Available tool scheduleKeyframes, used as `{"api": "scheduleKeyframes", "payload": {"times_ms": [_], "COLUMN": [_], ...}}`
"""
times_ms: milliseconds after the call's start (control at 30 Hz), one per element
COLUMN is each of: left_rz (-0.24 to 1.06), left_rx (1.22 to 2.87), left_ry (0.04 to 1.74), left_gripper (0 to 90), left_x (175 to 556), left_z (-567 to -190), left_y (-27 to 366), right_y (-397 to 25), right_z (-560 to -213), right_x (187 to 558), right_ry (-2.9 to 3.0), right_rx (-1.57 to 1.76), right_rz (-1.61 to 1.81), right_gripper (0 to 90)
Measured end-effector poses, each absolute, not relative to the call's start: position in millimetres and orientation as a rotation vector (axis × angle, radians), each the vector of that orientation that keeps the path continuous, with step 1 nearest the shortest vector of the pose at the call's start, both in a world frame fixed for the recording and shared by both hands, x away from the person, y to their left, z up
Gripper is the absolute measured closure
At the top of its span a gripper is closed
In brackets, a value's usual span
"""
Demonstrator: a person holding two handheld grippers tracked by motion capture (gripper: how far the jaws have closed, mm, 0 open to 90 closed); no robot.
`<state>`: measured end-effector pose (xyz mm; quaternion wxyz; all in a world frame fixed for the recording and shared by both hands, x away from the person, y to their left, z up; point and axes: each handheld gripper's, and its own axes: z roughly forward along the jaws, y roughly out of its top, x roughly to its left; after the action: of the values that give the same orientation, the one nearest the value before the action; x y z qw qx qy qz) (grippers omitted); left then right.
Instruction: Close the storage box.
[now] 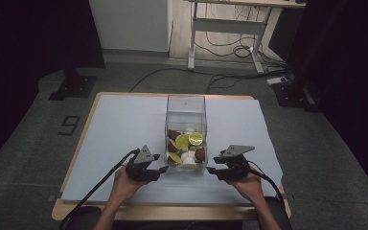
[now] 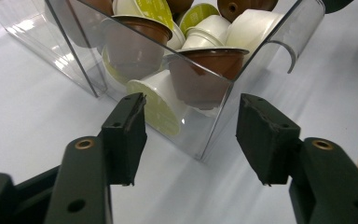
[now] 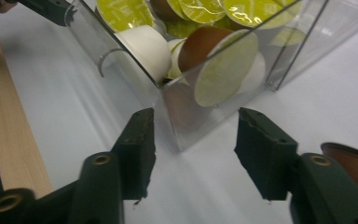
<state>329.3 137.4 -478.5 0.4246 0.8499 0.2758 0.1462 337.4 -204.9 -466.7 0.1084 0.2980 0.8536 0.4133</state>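
A tall clear plastic box (image 1: 186,112) stands on the white sheet, holding several coffee capsules (image 1: 187,146) in brown, white and lime green. My left gripper (image 1: 161,169) sits at the box's near left corner and my right gripper (image 1: 212,170) at its near right corner. In the left gripper view the open jaws (image 2: 193,107) frame the box's corner edge (image 2: 204,149), with brown and white capsules (image 2: 200,70) behind the wall. In the right gripper view the open jaws (image 3: 196,119) frame the other corner (image 3: 176,140). A brown capsule (image 3: 354,163) lies on the sheet beside the right jaw.
The white sheet (image 1: 120,124) covers a wooden table, whose bare wood edge (image 3: 4,121) runs close to the grippers. Beyond the table are a dark stand (image 1: 74,81), floor cables (image 1: 182,72) and a desk frame (image 1: 225,33).
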Motion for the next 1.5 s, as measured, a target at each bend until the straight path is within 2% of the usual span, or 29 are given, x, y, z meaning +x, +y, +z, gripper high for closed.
{"api": "scheduleKeyframes", "payload": {"times_ms": [467,900,1500], "left_rz": [0.343,0.362,0.379], "left_rx": [2.103,2.081,2.054], "left_ry": [0.645,0.668,0.694], "left_gripper": [56.7,65.4,66.5], "left_x": [328,333,342], "left_z": [-478,-478,-476], "left_y": [137,138,137], "right_y": [-194,-189,-185], "right_z": [-463,-461,-461], "right_x": [338,343,353], "right_ry": [2.534,2.524,2.511], "right_rx": [0.821,0.824,0.838], "right_rz": [1.236,1.213,1.170], "right_gripper": [67.9,68.8,68.7]}}
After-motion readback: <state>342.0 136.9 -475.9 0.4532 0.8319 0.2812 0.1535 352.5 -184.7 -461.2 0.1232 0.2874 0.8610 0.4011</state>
